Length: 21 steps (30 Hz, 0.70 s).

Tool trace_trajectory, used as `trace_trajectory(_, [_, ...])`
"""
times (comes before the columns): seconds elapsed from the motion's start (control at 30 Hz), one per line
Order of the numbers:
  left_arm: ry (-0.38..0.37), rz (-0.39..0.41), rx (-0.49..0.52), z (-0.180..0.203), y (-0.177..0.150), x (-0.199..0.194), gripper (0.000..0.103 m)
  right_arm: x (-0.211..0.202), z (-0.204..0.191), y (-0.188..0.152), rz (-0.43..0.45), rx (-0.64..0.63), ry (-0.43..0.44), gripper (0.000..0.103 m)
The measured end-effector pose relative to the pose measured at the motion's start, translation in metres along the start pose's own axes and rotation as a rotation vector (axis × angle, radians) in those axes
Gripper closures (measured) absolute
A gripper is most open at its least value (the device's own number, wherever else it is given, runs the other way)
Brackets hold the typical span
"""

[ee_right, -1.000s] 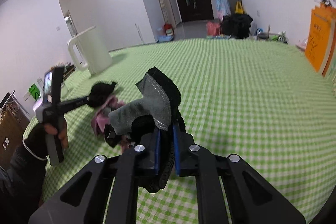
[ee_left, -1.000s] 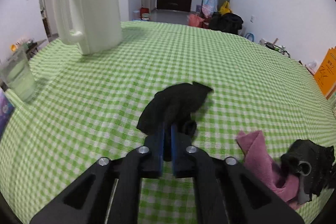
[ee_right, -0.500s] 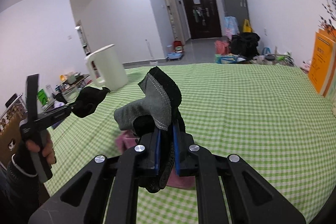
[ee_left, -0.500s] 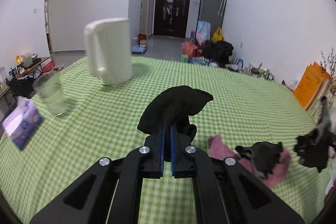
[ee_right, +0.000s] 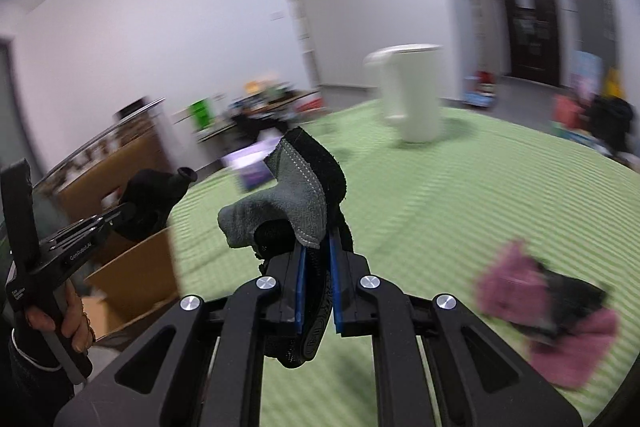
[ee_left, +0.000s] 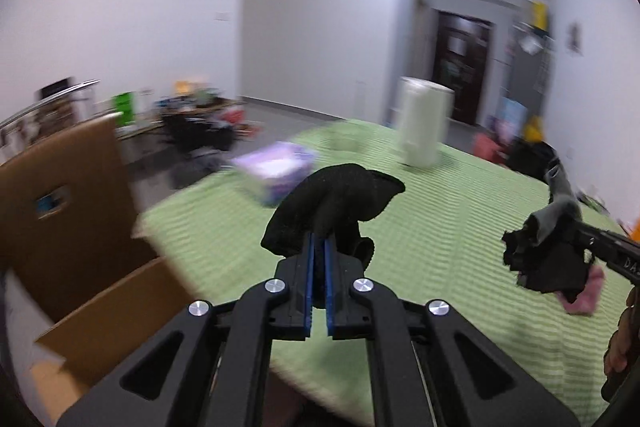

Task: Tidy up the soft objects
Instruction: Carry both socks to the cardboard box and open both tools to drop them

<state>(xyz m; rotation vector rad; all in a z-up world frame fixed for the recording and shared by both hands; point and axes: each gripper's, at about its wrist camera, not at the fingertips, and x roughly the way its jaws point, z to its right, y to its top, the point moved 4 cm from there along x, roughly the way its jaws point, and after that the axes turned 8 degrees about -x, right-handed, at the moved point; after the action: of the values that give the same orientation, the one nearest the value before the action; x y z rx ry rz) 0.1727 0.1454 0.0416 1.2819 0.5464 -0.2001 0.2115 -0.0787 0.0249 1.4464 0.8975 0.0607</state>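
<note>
Green-and-white checked cloth covers the big table (ee_left: 460, 211), which fills most of both views, though the picture is smeared with motion. Off its left edge stands an open cardboard box (ee_left: 76, 211), one flap raised upright, another jutting toward the table's edge. A white electric kettle (ee_right: 412, 91) stands on the far part of the table, well apart from everything else, and a purple tissue box (ee_left: 276, 171) sits near the table's left end.

On the cloth, at the right of the right wrist view, a pink cloth (ee_right: 548, 323) lies crumpled with a dark piece of fabric across it (too blurred to say what it is).

Both claws are up off the table. The left gripper (ee_left: 318, 247) is clenched on a black sock (ee_left: 336, 203), which bunches up over the blue pads; seen from the other side, that sock hangs over the box's edge. The right gripper (ee_right: 318, 259) is clamped on a grey-and-black glove (ee_right: 296, 191), its stitched grey palm folded forward and a strap dangling between the fingers. A hand (ee_right: 60, 323) in a dark sleeve grips the left tool's handle.
</note>
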Motion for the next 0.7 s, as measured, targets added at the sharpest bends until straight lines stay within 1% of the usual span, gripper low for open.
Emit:
trace_trajectory(0.03, [0.039, 0.018, -0.024, -0.018, 0.002, -0.009, 0.101, 0.014, -0.019, 0.006, -0.011, -0.026, 0.051, 0.093])
trace_trajectory(0.1, [0.101, 0.045, -0.051, -0.043, 0.001, -0.022, 0.101, 0.032, -0.049, 0.014, -0.026, -0.069, 0.122, 0.092])
trace_trajectory(0.13, [0.154, 0.056, -0.069, -0.062, -0.001, -0.029, 0.101, 0.04, -0.063, 0.02, -0.031, -0.092, 0.161, 0.092])
trace_trajectory(0.2, [0.219, 0.067, -0.106, -0.088, -0.007, -0.043, 0.101, 0.06, -0.099, 0.029, -0.05, -0.145, 0.248, 0.092])
trace_trajectory(0.23, [0.254, 0.065, -0.142, -0.107, -0.011, -0.05, 0.101, 0.067, -0.113, 0.03, -0.058, -0.162, 0.272, 0.093])
trace_trajectory(0.27, [0.275, 0.065, -0.165, -0.12, -0.012, -0.055, 0.101, 0.078, -0.13, 0.032, -0.073, -0.182, 0.308, 0.092])
trace_trajectory(0.33, [0.341, 0.066, -0.195, -0.15, -0.016, -0.067, 0.101, 0.094, -0.158, 0.034, -0.099, -0.21, 0.365, 0.092])
trace_trajectory(0.4, [0.386, 0.073, -0.221, -0.172, -0.017, -0.076, 0.101, 0.109, -0.182, 0.035, -0.123, -0.232, 0.414, 0.093])
trace_trajectory(0.5, [0.439, 0.054, -0.245, -0.201, -0.024, -0.081, 0.101, 0.129, -0.213, 0.036, -0.155, -0.259, 0.458, 0.093])
trace_trajectory(0.57, [0.459, 0.037, -0.257, -0.216, -0.031, -0.081, 0.101, 0.13, -0.223, 0.032, -0.167, -0.272, 0.472, 0.093])
trace_trajectory(0.67, [0.46, 0.02, -0.282, -0.228, -0.038, -0.07, 0.101, 0.14, -0.243, 0.028, -0.19, -0.294, 0.486, 0.092])
trace_trajectory(0.7, [0.46, 0.012, -0.283, -0.227, -0.039, -0.065, 0.101, 0.143, -0.247, 0.025, -0.201, -0.301, 0.49, 0.092])
